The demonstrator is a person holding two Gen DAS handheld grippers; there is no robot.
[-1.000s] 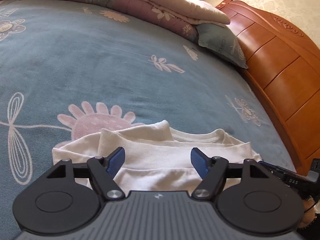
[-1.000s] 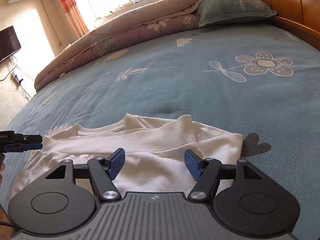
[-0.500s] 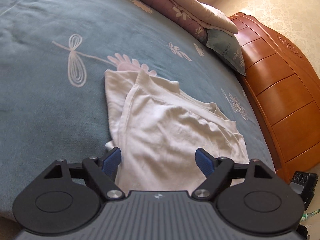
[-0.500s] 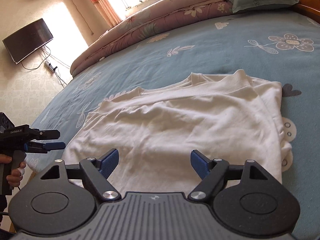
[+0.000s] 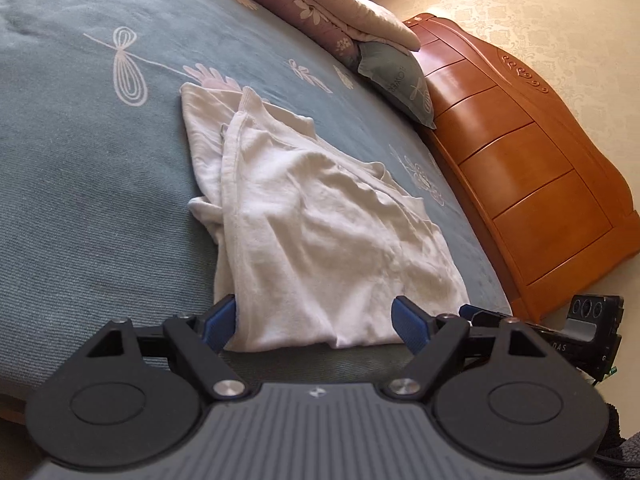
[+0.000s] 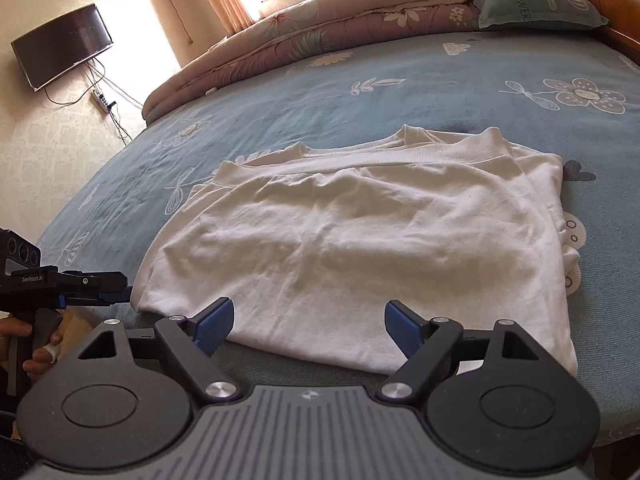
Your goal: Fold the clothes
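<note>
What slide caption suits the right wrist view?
Open right tongs face a folded white shirt on the blue bedspread.

A home bedroom: wide bed [image 6: 400,92], rolled quilt [image 6: 320,28], pillow [image 6: 536,0], wooden headboard [image 5: 520,160], wall-mounted television [image 6: 64,46].

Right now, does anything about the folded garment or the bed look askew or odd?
Only slightly: the white sweatshirt lies folded on the blue bedspread, but its layers are not squared. Under-layers stick out past the top layer along the right side, and the surface is wrinkled. No damage shows.
</note>
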